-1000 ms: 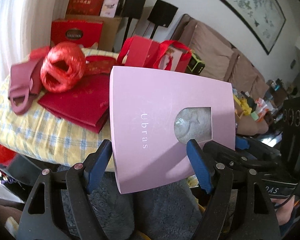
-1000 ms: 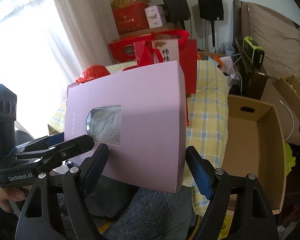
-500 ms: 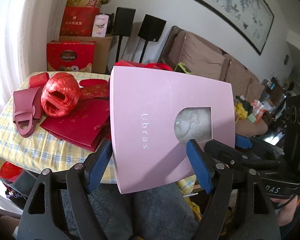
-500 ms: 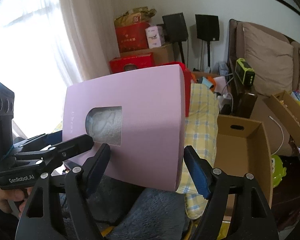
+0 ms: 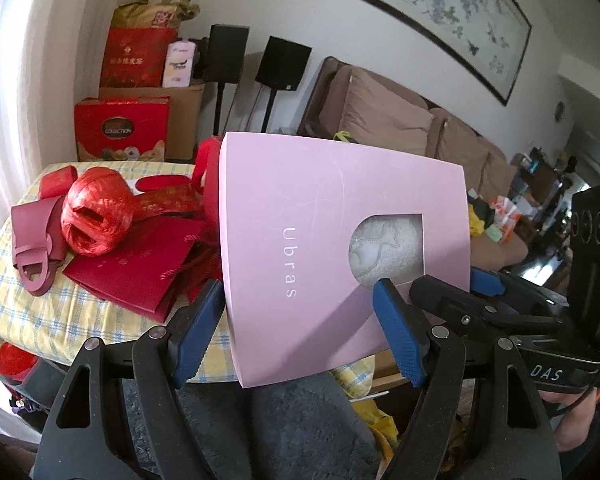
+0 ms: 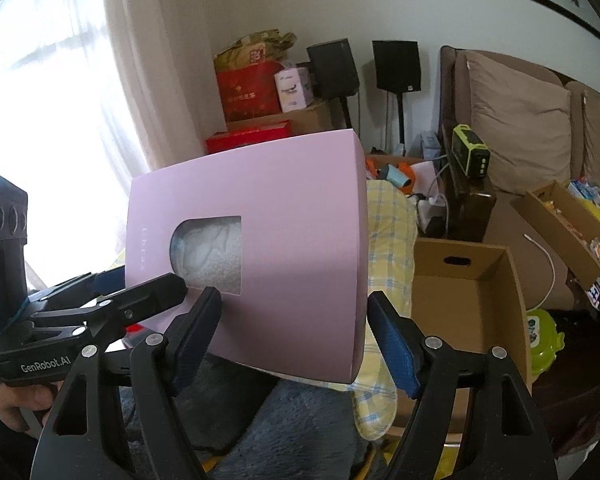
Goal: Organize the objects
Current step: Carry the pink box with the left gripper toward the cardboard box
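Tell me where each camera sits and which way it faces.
Left wrist: on the left gripper, facing the cluttered table and sofa; its fingers clamp the pink box; the right gripper shows at right.
Right wrist: on the right gripper, facing window and cardboard box; left gripper and a hand at left.
Shared: pink box, both grippers.

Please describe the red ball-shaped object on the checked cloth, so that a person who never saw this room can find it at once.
Find the table with the yellow checked cloth by the curtain. At its left end, flat dark red gift bags lie in a pile. The ball of shiny red raffia string rests among them: it alone is round, glossy and wound in strands.
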Available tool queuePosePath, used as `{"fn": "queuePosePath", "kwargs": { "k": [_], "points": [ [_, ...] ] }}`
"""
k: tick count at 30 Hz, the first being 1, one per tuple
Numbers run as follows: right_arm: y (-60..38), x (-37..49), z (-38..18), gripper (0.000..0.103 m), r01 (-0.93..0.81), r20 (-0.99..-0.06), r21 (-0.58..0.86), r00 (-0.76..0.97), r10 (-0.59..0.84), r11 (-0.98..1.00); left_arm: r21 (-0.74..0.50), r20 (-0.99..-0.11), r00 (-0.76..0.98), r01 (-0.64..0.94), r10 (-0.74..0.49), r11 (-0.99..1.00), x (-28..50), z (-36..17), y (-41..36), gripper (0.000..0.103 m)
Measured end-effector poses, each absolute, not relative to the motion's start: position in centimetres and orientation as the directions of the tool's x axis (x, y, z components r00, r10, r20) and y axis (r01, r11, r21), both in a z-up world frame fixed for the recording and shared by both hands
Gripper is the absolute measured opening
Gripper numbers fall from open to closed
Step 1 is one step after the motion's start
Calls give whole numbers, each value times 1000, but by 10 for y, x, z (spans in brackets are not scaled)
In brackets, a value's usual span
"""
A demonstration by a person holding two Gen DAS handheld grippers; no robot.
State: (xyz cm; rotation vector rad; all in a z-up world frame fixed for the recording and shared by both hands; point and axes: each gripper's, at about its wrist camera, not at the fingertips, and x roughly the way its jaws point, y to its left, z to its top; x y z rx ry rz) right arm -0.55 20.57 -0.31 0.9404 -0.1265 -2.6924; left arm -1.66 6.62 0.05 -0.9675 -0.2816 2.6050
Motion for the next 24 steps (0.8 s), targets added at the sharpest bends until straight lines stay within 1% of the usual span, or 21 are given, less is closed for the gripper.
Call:
{"fn": "queuePosePath", "kwargs": {
  "k": [7, 13, 24],
  "points": [
    [219, 3, 5, 77, 228, -572, 163, -771, -280, -960, -264, -573, -716, -298, 398, -917, -15, 8, 84, 74],
    [237, 9, 16, 77, 199, -549, 145, -799, -246, -969, -267, -563, -709, -330, 425, -905, -16, 15, 101, 74],
    [257, 16, 25, 77, 171, -528, 158, -818, -230, -973, -252, -536, -719, -363, 442, -897, -15, 30, 116, 74]
  ]
}}
